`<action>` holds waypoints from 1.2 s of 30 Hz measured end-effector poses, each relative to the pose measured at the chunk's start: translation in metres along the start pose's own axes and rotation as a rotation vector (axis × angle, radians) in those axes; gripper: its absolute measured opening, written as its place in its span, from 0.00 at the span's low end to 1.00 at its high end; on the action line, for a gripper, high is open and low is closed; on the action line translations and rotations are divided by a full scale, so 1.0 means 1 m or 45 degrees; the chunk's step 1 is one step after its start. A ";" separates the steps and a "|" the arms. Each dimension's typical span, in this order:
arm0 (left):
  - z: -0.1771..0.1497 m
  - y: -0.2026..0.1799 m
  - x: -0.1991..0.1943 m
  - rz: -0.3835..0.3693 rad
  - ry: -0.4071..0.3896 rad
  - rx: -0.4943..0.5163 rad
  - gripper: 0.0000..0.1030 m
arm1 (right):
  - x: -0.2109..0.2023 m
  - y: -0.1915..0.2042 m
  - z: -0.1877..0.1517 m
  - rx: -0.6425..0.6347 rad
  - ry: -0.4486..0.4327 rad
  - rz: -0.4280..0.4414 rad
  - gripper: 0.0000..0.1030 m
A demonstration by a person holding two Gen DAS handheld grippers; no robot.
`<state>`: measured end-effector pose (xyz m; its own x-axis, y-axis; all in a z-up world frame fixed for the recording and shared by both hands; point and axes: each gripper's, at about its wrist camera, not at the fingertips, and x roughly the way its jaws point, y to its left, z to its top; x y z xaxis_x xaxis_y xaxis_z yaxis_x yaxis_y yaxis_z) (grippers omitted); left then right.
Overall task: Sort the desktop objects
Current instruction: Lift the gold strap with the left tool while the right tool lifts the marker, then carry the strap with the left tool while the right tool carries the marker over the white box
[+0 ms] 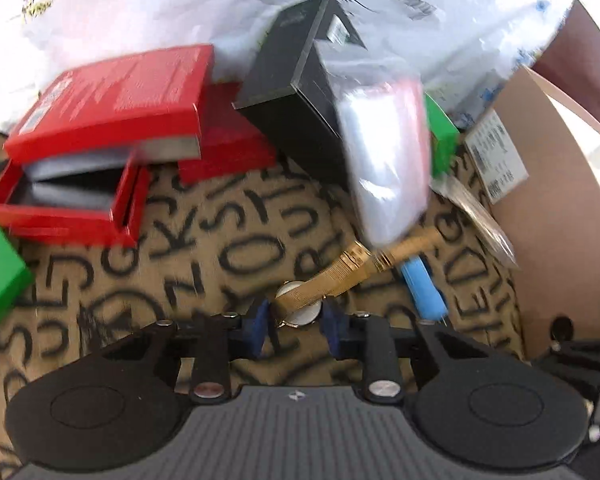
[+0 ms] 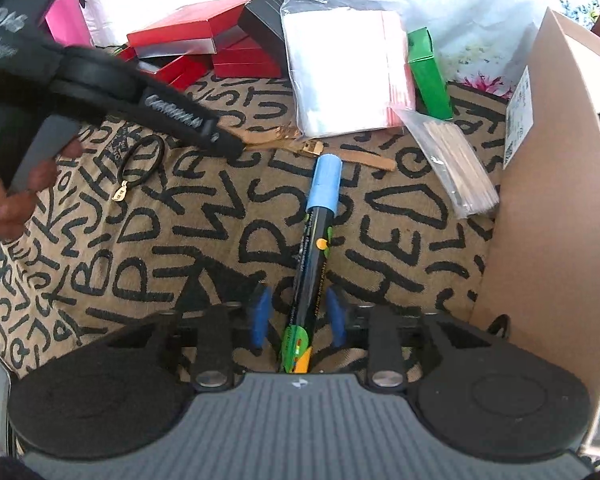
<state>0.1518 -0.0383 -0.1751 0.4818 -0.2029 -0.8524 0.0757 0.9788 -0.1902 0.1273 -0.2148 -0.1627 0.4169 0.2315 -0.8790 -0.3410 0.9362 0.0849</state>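
Gold mesh-strap watch (image 1: 300,304): flat on letter-print mat (image 2: 180,240), white dial between left gripper's (image 1: 296,322) blue pads.
Marker (image 2: 314,264): black barrel, blue cap, lying flat, cap pointing away, between right gripper's (image 2: 298,314) pads.

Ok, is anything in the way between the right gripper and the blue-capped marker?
Nothing visible does. The marker lies between the fingers of the right gripper, on the lettered mat. The gold watch strap lies past its cap, and the bag of sticks off to the right, both clear.
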 end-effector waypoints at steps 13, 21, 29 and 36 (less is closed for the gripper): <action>0.008 -0.021 0.012 -0.063 0.039 0.099 0.44 | 0.001 -0.002 0.004 0.014 -0.005 -0.006 0.20; 0.007 -0.055 0.023 -0.025 0.047 0.351 0.20 | 0.011 0.001 0.013 -0.014 -0.025 -0.026 0.19; -0.019 -0.037 0.001 -0.099 0.073 0.148 0.10 | -0.012 0.003 0.001 0.002 -0.018 0.025 0.13; -0.042 -0.022 -0.044 -0.176 0.021 -0.108 0.10 | -0.052 0.000 -0.013 0.021 -0.094 0.038 0.13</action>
<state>0.0923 -0.0517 -0.1537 0.4577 -0.3363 -0.8231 0.0656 0.9360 -0.3459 0.0942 -0.2303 -0.1231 0.4680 0.2779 -0.8389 -0.3408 0.9326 0.1188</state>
